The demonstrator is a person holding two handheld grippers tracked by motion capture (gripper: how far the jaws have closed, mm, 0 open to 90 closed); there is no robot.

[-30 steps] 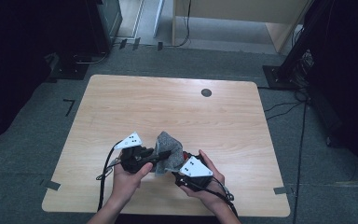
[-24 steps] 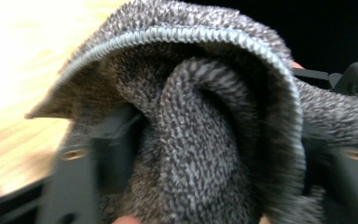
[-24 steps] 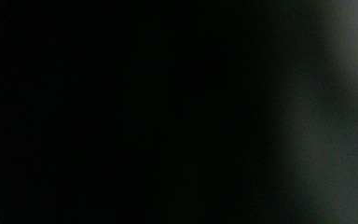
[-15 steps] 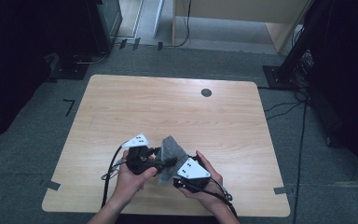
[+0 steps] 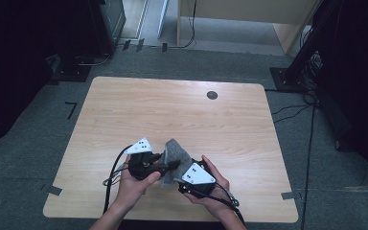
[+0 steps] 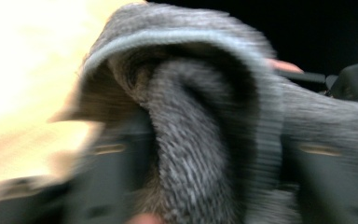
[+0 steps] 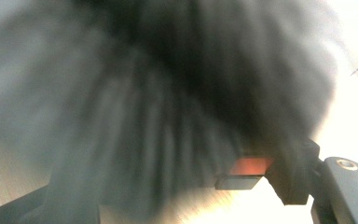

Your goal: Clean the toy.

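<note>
Pale wooden tabletop (image 5: 182,115) carries both hands near its front edge, where the left gripper (image 5: 165,165) has just closed its jaws on a grey knitted woollen sock (image 5: 176,152) and the right gripper (image 5: 182,178), just beside it, clamps the same sock.
</note>
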